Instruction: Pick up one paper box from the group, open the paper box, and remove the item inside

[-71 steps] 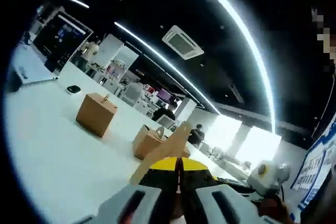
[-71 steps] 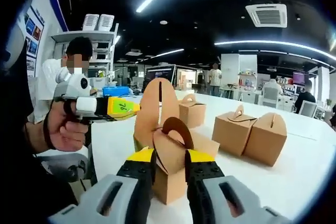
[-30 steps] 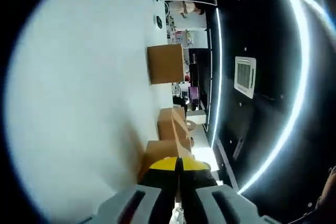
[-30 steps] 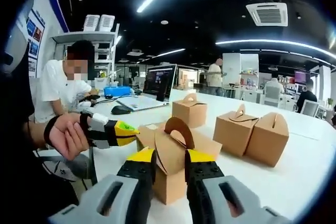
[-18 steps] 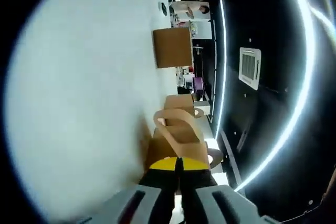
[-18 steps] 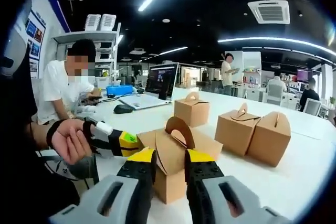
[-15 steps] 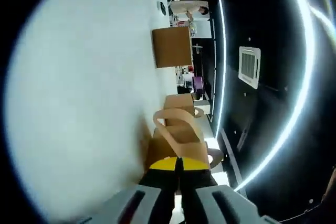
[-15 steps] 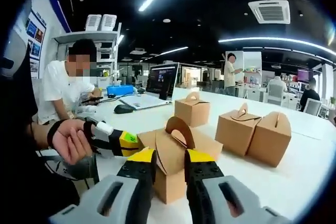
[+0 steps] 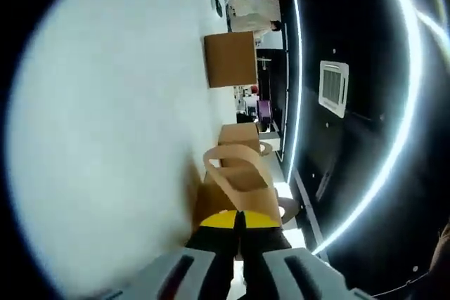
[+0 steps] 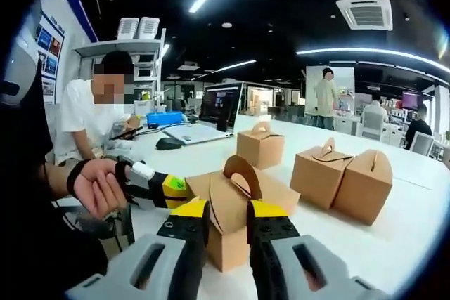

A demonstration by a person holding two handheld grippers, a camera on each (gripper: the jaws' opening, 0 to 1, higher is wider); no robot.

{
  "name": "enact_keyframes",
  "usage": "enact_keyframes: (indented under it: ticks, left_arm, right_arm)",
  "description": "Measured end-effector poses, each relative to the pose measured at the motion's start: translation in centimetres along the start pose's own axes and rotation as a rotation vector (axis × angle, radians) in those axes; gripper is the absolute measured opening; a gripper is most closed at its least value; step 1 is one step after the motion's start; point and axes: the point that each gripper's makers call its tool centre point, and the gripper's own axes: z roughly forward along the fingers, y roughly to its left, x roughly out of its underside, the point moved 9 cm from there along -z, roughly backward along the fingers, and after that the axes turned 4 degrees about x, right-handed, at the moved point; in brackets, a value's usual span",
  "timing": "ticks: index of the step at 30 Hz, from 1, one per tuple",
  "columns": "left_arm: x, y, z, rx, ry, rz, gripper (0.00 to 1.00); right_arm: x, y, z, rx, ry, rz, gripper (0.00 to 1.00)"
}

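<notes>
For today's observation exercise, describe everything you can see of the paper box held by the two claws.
The paper box is plain brown card with arched handle flaps on top. It stands on the white table, partly opened. The right claw is shut on one upright flap; the left claw grips another flap, folded outward at the side. The inside is hidden.

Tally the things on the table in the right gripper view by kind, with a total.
Paper boxes: 4 (held box, far box, pair)
Laptop: 1
Mouse: 1
Total: 6
</notes>
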Motion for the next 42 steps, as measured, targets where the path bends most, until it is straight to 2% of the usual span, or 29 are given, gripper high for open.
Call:
enact_keyframes:
  ticks: [1, 2, 4, 8, 9, 11, 12, 13, 15, 19, 20, 21, 22, 24, 25, 27, 28, 29, 31, 33, 35, 37, 42]
  left_arm:
    - [-0.1, -0.1, 0.0, 0.003, -0.009, 0.012, 0.04]
    - [-0.4, -0.3, -0.2, 0.021, -0.056, 0.054, 0.05]
    - [-0.7, -0.9, -0.7, 0.038, -0.100, 0.102, 0.07]
    - [-1.8, -3.8, -0.8, 0.082, -0.170, 0.316, 0.20]
    - [-2.3, -4.2, -1.0, 0.086, -0.183, 0.363, 0.20]
    - [-3.1, -4.9, -1.3, 0.051, -0.215, 0.500, 0.20]
    - [-3.5, -5.4, -1.5, 0.038, -0.246, 0.594, 0.20]
    - [-3.6, -5.7, -1.6, 0.030, -0.252, 0.649, 0.20]
    - [-3.8, -6.9, -1.6, 0.019, -0.265, 0.854, 0.20]
    - [-3.0, -9.6, -0.9, 0.046, -0.288, 1.235, 0.21]
    - [-2.7, -10.1, -0.5, 0.048, -0.279, 1.296, 0.21]
    - [-2.4, -10.5, 0.0, 0.060, -0.262, 1.324, 0.21]
    - [-2.2, -10.9, 0.5, 0.085, -0.244, 1.330, 0.20]
    - [-1.8, -11.2, 1.7, 0.131, -0.163, 1.284, 0.04]
    - [-2.1, -11.1, 2.7, 0.107, -0.132, 1.255, 0.05]
    - [-2.8, -10.4, 4.0, 0.062, -0.122, 1.275, 0.04]
    - [-3.1, -9.9, 4.3, 0.018, -0.109, 1.259, 0.04]
    - [-3.4, -9.5, 4.7, 0.001, -0.094, 1.210, 0.05]
    - [-3.8, -8.7, 5.4, 0.004, -0.051, 1.124, 0.06]
    - [-4.5, -8.0, 5.8, -0.038, -0.047, 1.144, 0.07]
    - [-4.9, -7.4, 5.9, -0.051, -0.052, 1.144, 0.07]
    - [-5.0, -6.4, 6.0, -0.083, -0.021, 1.103, 0.06]
    - [-4.4, -4.6, 6.5, -0.097, 0.031, 1.056, 0.04]
  right_arm:
    - [0.0, 0.0, 0.0, 0.001, 0.000, 0.000, 0.22]
    - [0.0, 0.0, 0.0, 0.000, 0.001, -0.001, 0.22]
    - [0.0, 0.0, 0.0, -0.002, 0.004, -0.001, 0.22]
    - [-0.1, -0.1, 0.0, 0.001, 0.012, -0.003, 0.22]
    - [-0.1, -0.1, 0.0, 0.001, 0.013, -0.002, 0.22]
    - [-0.1, -0.1, 0.0, 0.001, 0.013, 0.001, 0.22]
    - [-0.1, -0.1, 0.0, 0.002, 0.012, 0.002, 0.22]
    - [-0.1, -0.1, 0.0, 0.002, 0.011, 0.003, 0.22]
    - [-0.1, -0.1, 0.0, 0.002, 0.010, 0.004, 0.22]
    - [-0.1, -0.1, 0.0, 0.003, 0.010, 0.002, 0.22]
    - [-0.1, -0.1, 0.0, 0.003, 0.009, 0.003, 0.22]
    - [-0.1, -0.1, 0.0, 0.002, 0.010, 0.003, 0.22]
    - [-0.1, -0.2, 0.0, 0.002, 0.012, 0.003, 0.22]
    - [-0.1, -0.2, 0.0, 0.002, 0.013, 0.003, 0.22]
    - [-0.1, -0.2, 0.0, 0.003, 0.012, 0.004, 0.22]
    - [-0.1, -0.3, 0.0, 0.003, 0.010, 0.005, 0.22]
    - [-0.1, -0.3, 0.0, 0.003, 0.010, 0.005, 0.22]
    - [0.0, -0.3, 0.0, 0.003, 0.009, 0.005, 0.22]
    - [0.0, -0.3, 0.0, 0.002, 0.006, 0.005, 0.22]
    - [0.0, -0.3, 0.0, 0.002, 0.005, 0.004, 0.22]
    - [0.0, -0.4, 0.0, -0.001, 0.009, 0.003, 0.22]
    - [-0.1, -0.4, 0.1, -0.006, 0.015, 0.004, 0.22]
    - [0.0, -0.5, 0.0, -0.023, 0.015, 0.005, 0.22]
